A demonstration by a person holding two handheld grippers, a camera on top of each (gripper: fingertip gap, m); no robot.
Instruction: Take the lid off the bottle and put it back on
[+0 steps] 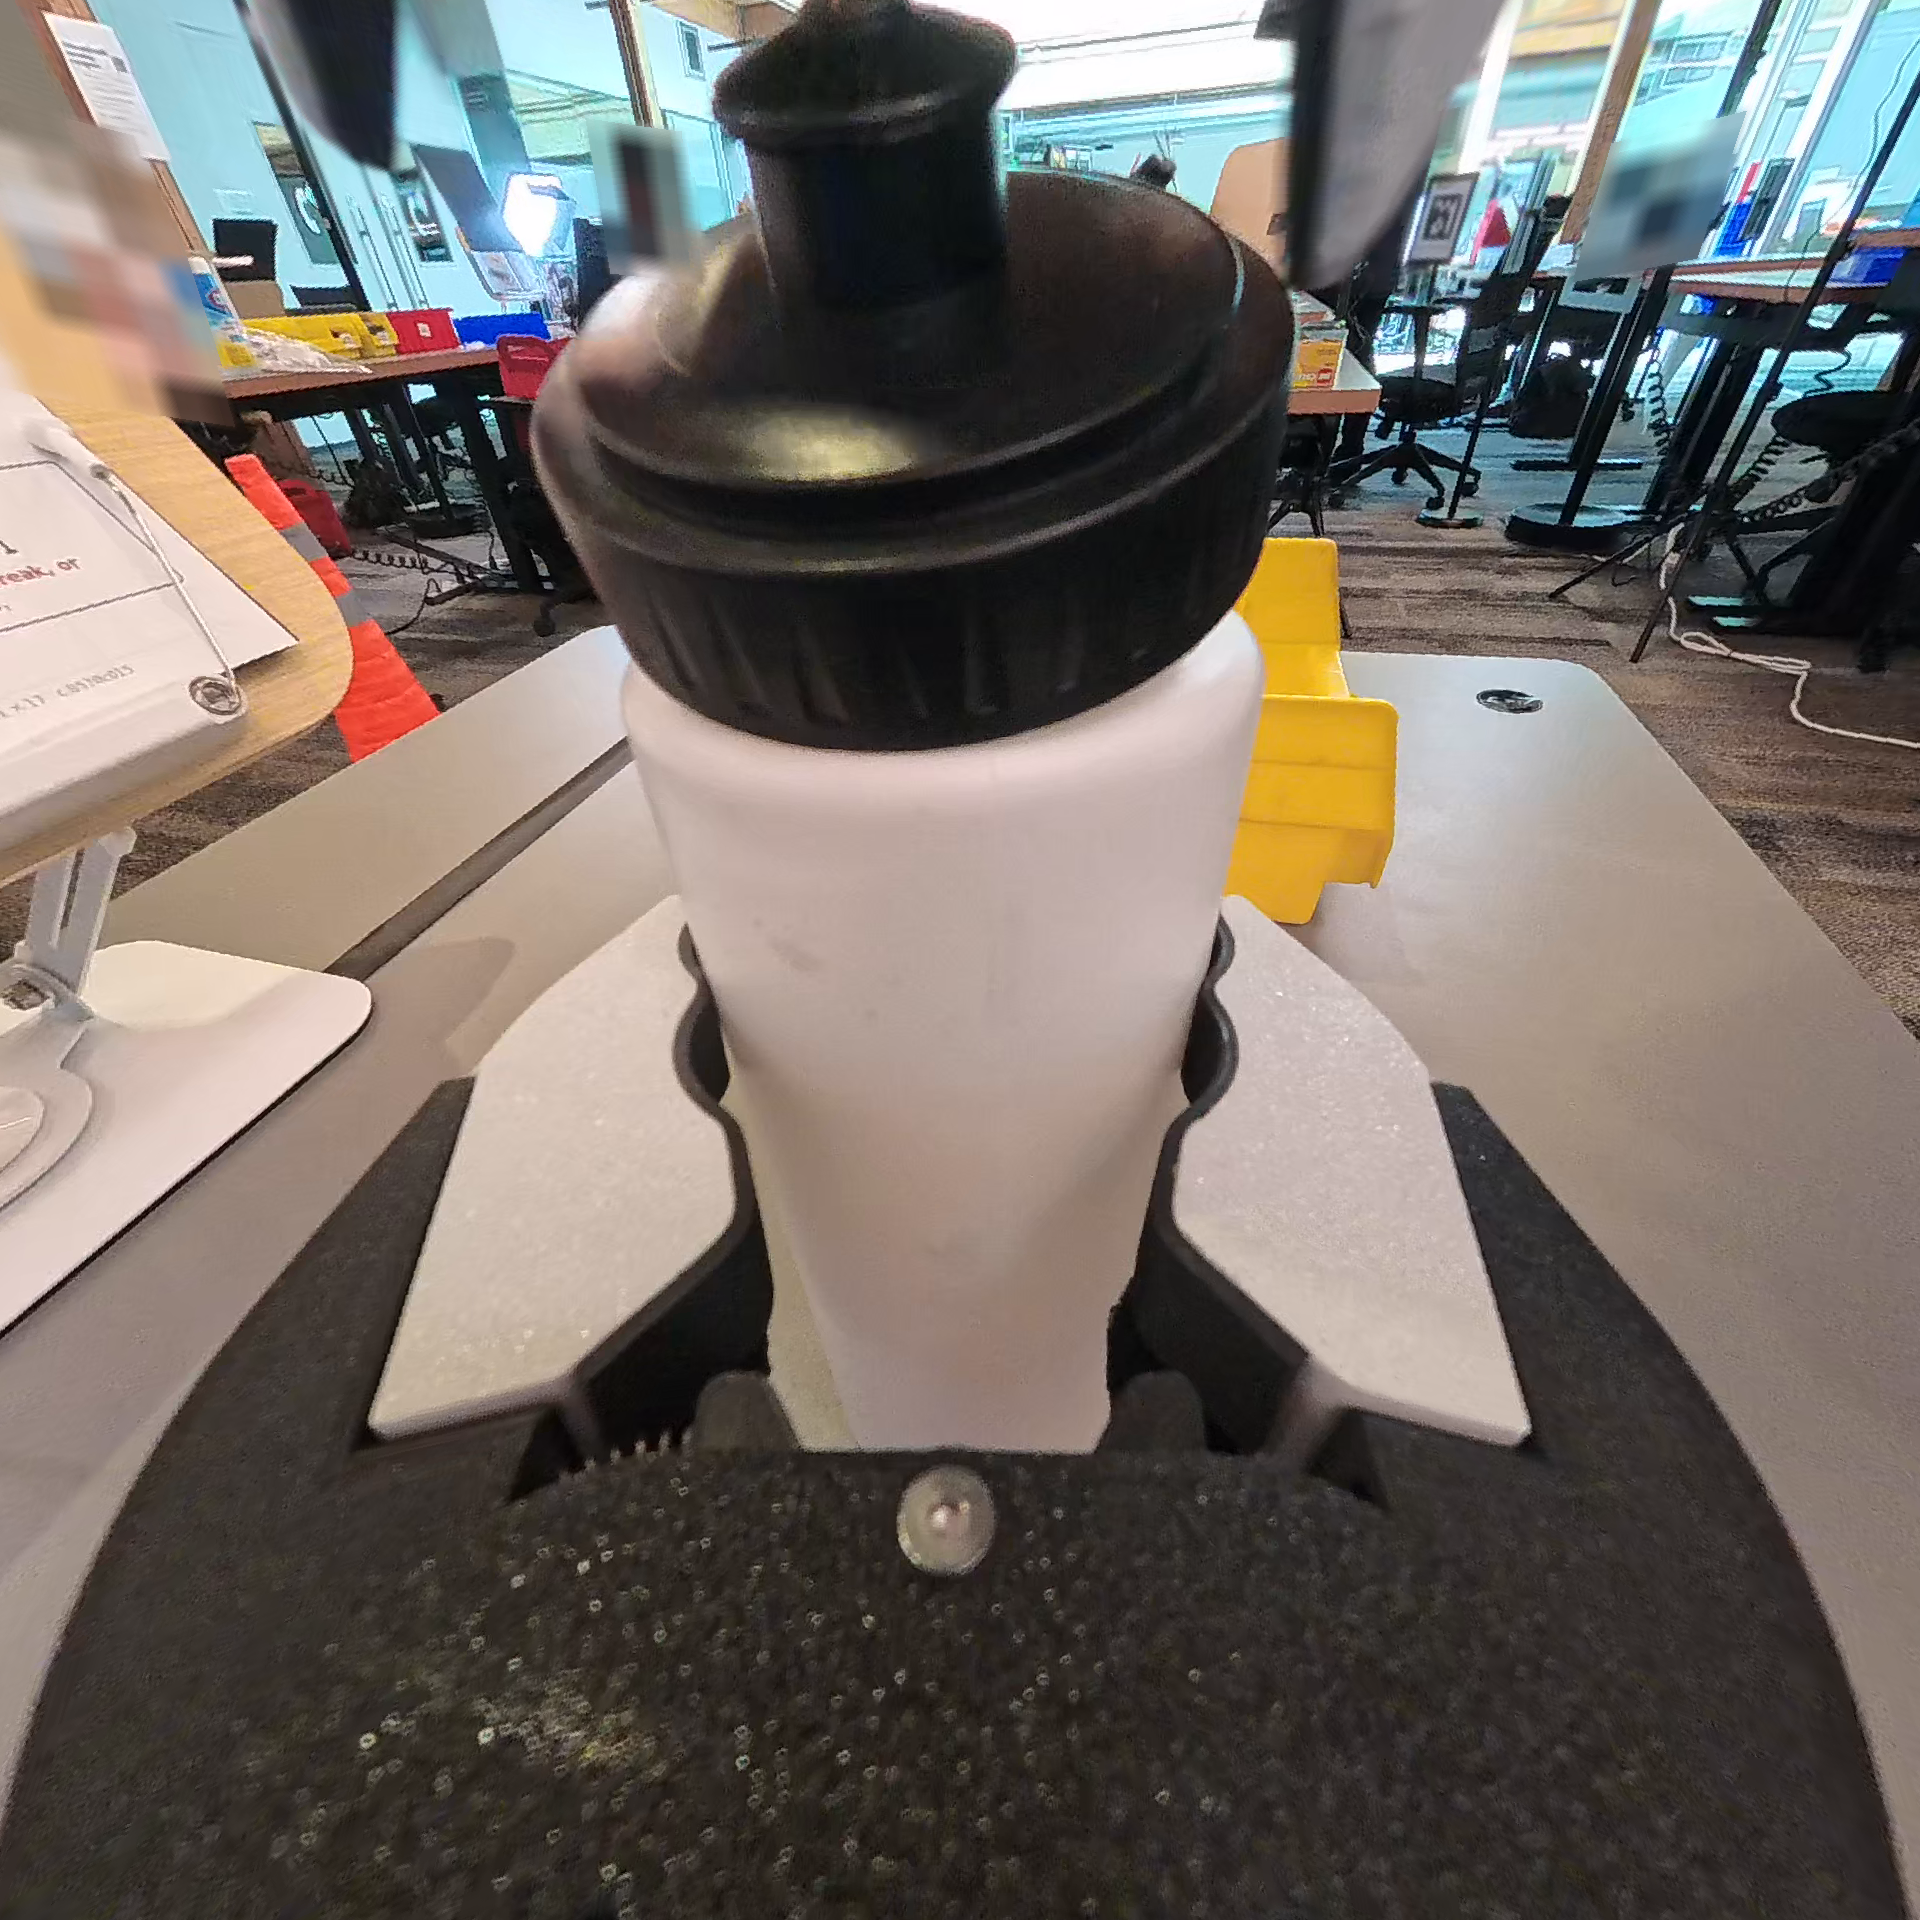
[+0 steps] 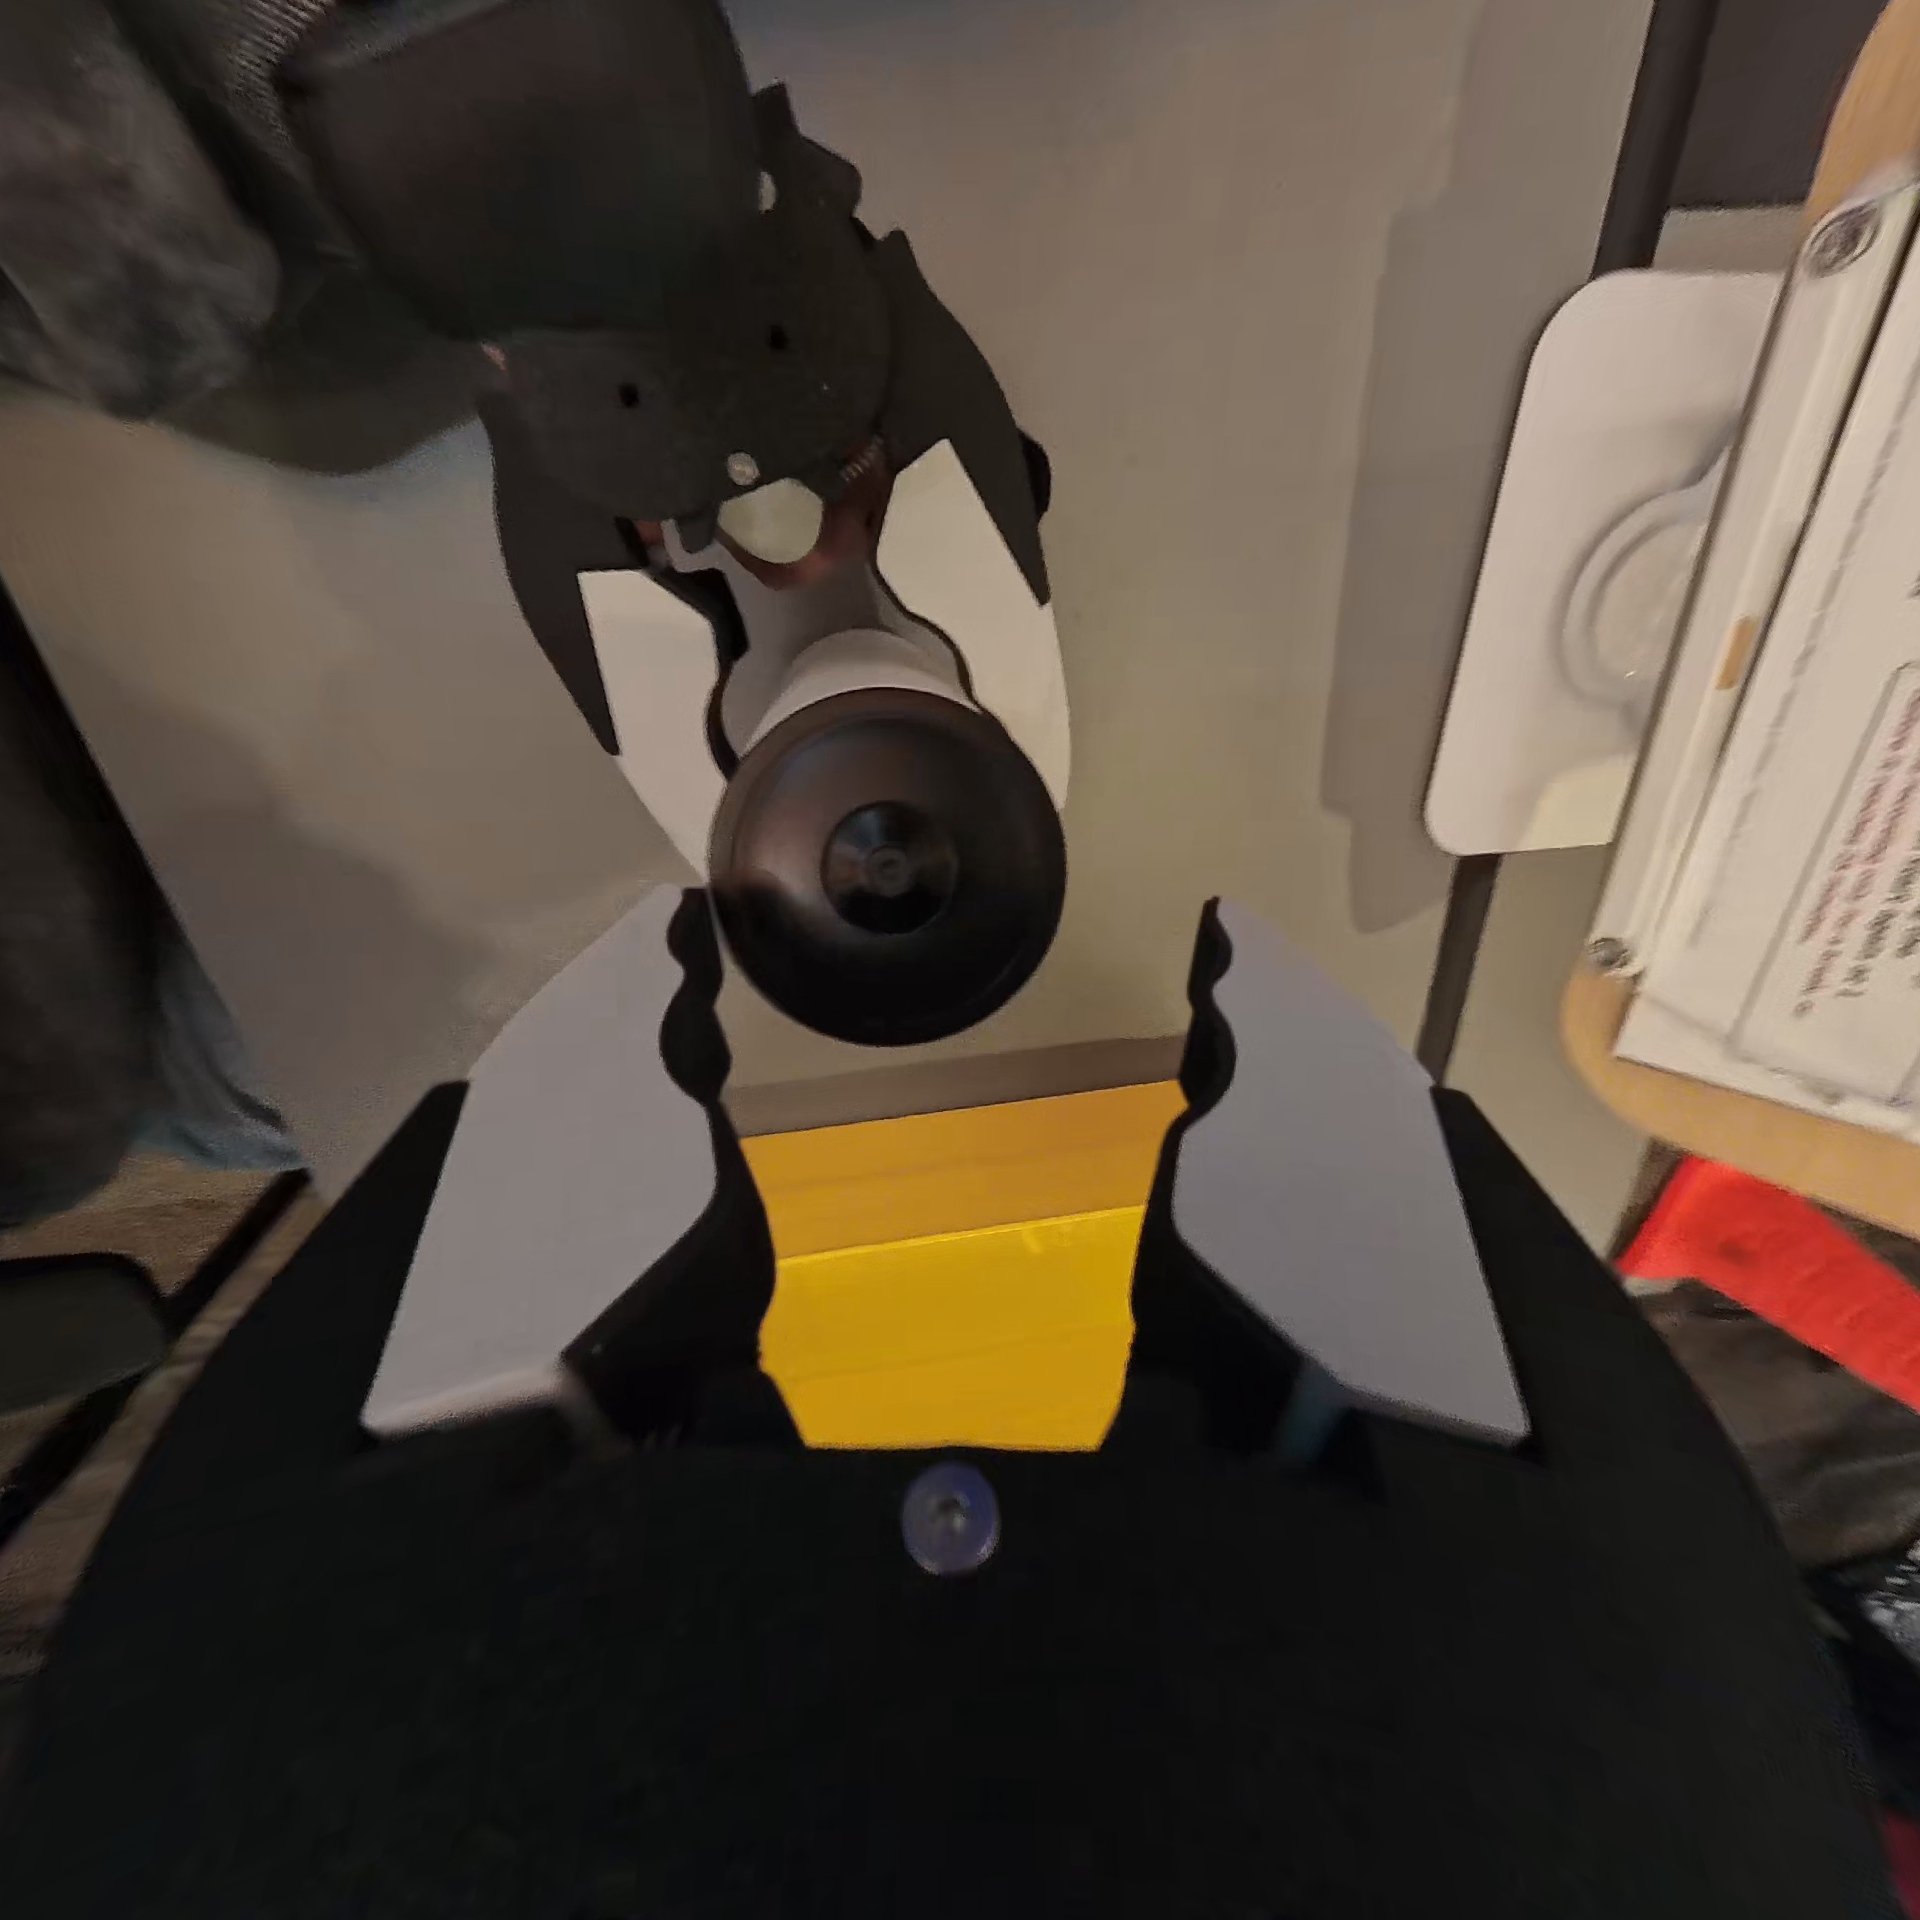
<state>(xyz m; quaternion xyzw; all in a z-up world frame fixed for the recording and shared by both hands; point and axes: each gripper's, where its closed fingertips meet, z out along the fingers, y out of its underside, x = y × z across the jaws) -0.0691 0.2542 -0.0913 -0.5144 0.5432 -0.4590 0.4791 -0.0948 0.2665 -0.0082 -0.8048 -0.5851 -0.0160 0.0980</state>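
Note:
A white bottle (image 1: pixel 951 1039) stands upright between the fingers of my left gripper (image 1: pixel 956 935), which is shut on its body. A black screw lid (image 1: pixel 914 499) with a spout sits on top, slightly tilted. In the right wrist view I look down on the lid (image 2: pixel 888 868) and a strip of the bottle (image 2: pixel 831 665), held by the left gripper's white fingers (image 2: pixel 634 665). My right gripper (image 2: pixel 951 909) is open above the lid, jaws wide and touching nothing. Its blurred fingers (image 1: pixel 1351 135) flank the spout at the top of the left wrist view.
A yellow bin (image 1: pixel 1314 727) stands just behind the bottle on the grey table (image 1: pixel 1610 987) and shows under the right gripper (image 2: pixel 945 1278). A white stand with papers (image 1: pixel 156 1039) is at the left. An orange cone (image 1: pixel 374 665) is on the floor.

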